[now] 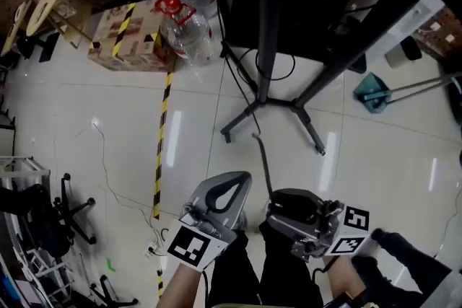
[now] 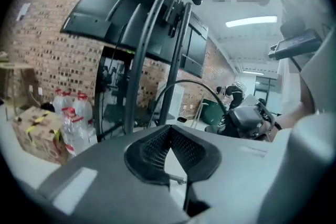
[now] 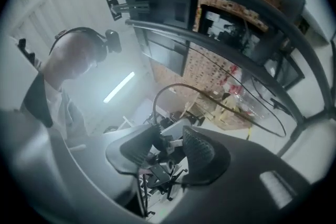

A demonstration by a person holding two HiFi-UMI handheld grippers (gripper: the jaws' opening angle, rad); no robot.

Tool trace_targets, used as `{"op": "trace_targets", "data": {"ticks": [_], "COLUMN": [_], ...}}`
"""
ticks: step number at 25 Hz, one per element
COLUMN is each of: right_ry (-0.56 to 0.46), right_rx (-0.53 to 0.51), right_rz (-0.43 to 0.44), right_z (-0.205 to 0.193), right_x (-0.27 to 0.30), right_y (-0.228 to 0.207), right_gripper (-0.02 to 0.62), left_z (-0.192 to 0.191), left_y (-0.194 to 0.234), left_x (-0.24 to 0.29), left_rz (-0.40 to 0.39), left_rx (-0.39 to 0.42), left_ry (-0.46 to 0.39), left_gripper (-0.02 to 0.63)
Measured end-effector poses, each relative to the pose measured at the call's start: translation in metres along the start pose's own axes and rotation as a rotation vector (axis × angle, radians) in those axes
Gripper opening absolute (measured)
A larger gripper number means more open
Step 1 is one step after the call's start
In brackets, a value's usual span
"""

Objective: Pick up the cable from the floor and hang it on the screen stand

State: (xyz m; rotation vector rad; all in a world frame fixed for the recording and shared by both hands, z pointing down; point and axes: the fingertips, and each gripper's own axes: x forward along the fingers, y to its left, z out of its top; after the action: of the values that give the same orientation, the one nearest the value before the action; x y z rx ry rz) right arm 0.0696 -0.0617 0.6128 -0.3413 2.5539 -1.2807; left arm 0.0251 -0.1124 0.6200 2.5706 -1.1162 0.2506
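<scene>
The cable [image 1: 263, 162] is off the floor at one end: its plug sits between the jaws of the right gripper [image 1: 278, 197], which are clamped on it. From there the cable rises in a thin dark line toward the foot of the screen stand [image 1: 265, 47]. In the right gripper view the cable [image 3: 178, 84] makes an arc above the right gripper [image 3: 170, 136] and then runs away to the right. The white tiled floor [image 1: 108, 141] fills most of the head view, and the stand is on it with its legs spread. Left of the stand there is a cardboard box [image 1: 119, 40], and beside the box some large water bottles [image 1: 184, 25]. A yellow-black tape line [image 1: 162, 133] runs along the floor from the box. The left gripper [image 1: 244, 178] is just beside the right one, with its jaws closed tip to tip and nothing between them.
</scene>
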Motion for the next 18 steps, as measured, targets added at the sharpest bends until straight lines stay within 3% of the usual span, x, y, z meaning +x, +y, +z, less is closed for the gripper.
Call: {"op": "trace_targets", "data": {"ticks": [4,8,14,18], "right_ry": [0.094,0.180,0.152,0.117], "right_rx": [-0.201,-0.355,-0.560,-0.592], "right_rz": [0.033,0.033,-0.001,-0.023], "right_z": [0.075,0.128,0.185,0.199], "right_x": [0.020,0.013,0.030,0.053], "right_y": [0.070,0.117,0.173,0.191], "right_gripper": [0.183,0.183,0.183,0.184], "left_z": [0.113,0.179,0.268,0.306], "left_y": [-0.008,-0.036,-0.054,-0.053], "left_x": [-0.018,-0.033,-0.056,-0.069], "left_rz": [0.044,0.018,-0.026,-0.041], "left_rx": [0.092,0.153,0.190,0.254], "left_ry": [-0.064,-0.103,-0.211,-0.247], "left_gripper": [0.020,0.020,0.020,0.020]}}
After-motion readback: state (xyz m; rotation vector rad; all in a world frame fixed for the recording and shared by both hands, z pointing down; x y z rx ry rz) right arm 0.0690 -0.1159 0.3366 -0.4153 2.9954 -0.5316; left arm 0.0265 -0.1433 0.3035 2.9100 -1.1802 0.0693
